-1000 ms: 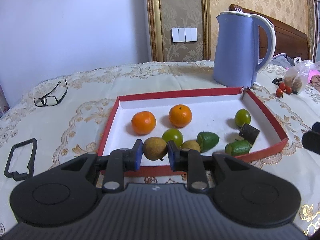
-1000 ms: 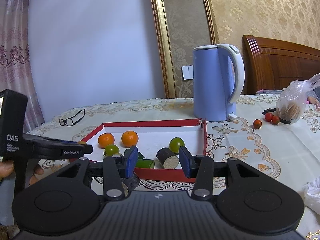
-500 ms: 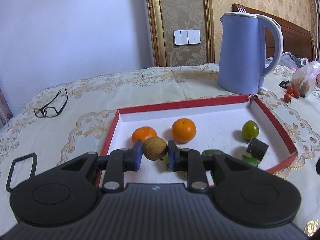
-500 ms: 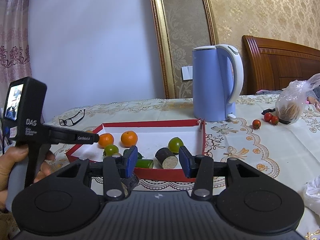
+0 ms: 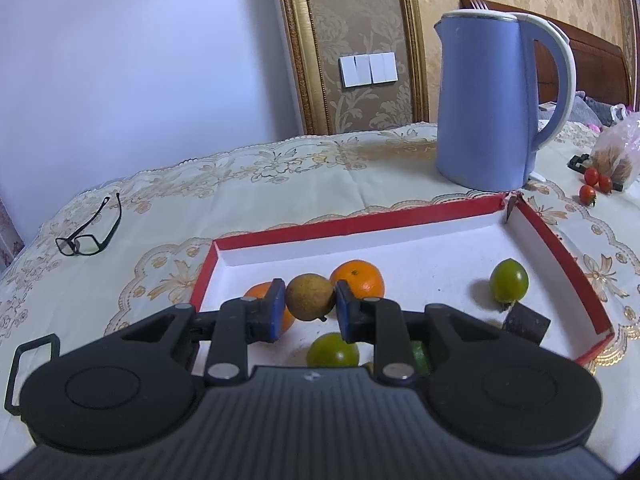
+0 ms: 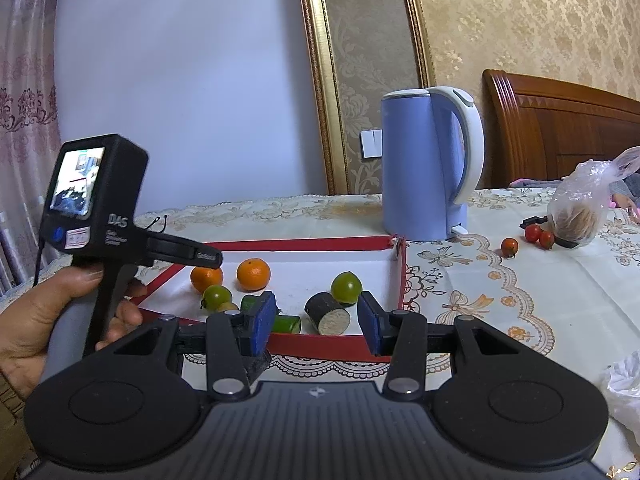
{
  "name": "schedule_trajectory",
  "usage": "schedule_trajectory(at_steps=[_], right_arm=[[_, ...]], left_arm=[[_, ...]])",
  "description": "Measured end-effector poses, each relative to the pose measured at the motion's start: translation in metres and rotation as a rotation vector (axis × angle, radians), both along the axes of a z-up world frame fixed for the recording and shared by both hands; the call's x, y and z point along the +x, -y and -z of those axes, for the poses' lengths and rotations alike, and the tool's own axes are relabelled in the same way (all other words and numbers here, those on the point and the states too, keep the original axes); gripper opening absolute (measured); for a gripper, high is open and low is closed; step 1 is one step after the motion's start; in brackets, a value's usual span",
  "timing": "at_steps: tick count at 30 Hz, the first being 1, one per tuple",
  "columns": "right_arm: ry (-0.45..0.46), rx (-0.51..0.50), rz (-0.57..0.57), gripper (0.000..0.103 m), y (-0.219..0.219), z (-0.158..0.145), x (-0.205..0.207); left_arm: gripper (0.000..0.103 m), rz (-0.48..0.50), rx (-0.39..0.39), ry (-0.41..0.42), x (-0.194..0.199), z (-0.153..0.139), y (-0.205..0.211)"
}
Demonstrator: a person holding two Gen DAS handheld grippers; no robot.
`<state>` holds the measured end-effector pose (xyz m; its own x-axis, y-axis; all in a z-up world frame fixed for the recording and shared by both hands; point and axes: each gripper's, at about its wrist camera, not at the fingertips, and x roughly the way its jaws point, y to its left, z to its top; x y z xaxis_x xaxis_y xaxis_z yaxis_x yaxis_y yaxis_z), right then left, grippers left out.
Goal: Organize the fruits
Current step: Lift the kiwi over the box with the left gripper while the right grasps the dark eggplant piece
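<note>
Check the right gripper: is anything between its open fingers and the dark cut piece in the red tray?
Only the red tray's near wall. The right gripper is open outside that wall, and the dark cut piece lies just behind it, with a green chunk close on its left. Coming in over the wall looks clear.

Blue kettle (image 5: 492, 100), glasses (image 5: 86, 232), tablecloth (image 5: 260, 184)
</note>
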<state>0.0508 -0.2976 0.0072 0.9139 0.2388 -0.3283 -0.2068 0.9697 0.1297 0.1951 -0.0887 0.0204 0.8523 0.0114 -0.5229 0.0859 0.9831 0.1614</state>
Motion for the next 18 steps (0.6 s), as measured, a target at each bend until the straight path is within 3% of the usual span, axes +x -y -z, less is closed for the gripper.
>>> schedule_trajectory(at_steps=[11,18], right_arm=[[-0.019,-0.019,-0.013,0.044,-0.007,0.004,0.001],[-0.069,-0.067,-0.083,0.044,-0.032,0.016,0.005]], left_arm=[[0.024,0.034,0.014,-0.022,0.019,0.006,0.019],[0.024,0.058,0.01,-0.045,0.035,0.011,0.024]])
